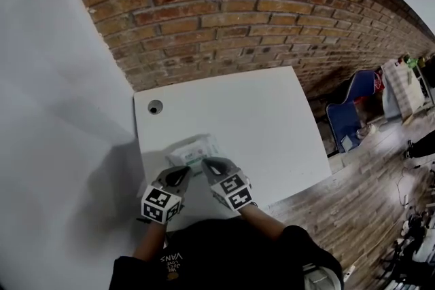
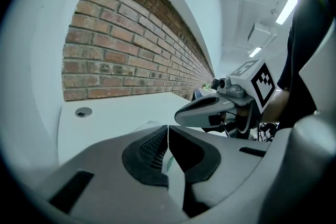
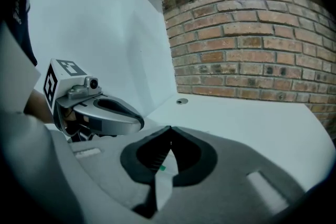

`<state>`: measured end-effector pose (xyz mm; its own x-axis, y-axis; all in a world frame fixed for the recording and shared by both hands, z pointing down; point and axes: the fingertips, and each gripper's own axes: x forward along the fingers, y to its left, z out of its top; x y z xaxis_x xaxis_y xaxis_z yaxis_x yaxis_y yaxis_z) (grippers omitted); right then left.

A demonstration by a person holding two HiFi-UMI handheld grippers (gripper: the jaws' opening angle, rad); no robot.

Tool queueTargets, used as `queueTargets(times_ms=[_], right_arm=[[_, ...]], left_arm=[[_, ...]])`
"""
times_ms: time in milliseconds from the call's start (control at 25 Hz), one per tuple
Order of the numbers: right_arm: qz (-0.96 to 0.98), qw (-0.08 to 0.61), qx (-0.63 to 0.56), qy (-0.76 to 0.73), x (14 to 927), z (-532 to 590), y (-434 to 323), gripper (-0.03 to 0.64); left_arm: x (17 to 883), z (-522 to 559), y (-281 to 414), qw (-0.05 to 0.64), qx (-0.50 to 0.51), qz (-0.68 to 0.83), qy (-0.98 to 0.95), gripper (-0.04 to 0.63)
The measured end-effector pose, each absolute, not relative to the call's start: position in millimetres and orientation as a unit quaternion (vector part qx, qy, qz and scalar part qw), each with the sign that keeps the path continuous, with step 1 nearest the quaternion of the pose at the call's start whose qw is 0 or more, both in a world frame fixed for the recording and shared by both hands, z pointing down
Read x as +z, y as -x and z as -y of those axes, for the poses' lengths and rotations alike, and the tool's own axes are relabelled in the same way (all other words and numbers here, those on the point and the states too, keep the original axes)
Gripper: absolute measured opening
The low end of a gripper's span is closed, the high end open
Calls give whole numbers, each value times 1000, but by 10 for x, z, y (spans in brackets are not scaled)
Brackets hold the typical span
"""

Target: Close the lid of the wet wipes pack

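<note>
Plainly, the left gripper [image 2: 168, 128] and right gripper [image 3: 169, 131] both have their jaws closed tip to tip, with nothing held. They sit side by side, tips angled down over the near edge of the pack [image 1: 197, 148]. It lies flat on the table [image 1: 265, 112], just ahead of and below them. Whether the lid is latched cannot be made out. An off-centre press could skid the pack or leave the lid unlatched.

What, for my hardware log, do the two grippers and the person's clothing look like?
Both the left gripper and right gripper have smooth silver-grey shells, black ribbed jaw pads and a white cube with black square markers. Each carries a small camera. The person wears a black top with white lettering.
</note>
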<state>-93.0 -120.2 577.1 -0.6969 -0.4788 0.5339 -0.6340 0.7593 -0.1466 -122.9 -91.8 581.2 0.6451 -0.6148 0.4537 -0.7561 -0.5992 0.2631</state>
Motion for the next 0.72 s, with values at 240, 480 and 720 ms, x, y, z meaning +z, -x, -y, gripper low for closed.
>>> queueTargets(times_ms=[240,480,720], right_arm=[[907,218,150,-327,5573,1102,914,-2],[903,205,138,-351,5421,970,892,-2],[895,181,125,-387,5290,870,827,-3]], left_arm=[[5651,815,1265,197,147,391,-887,2],[5488,685,1320,175,138,388,-894,2],[5322,570,1413,159,120,387,-900,2]])
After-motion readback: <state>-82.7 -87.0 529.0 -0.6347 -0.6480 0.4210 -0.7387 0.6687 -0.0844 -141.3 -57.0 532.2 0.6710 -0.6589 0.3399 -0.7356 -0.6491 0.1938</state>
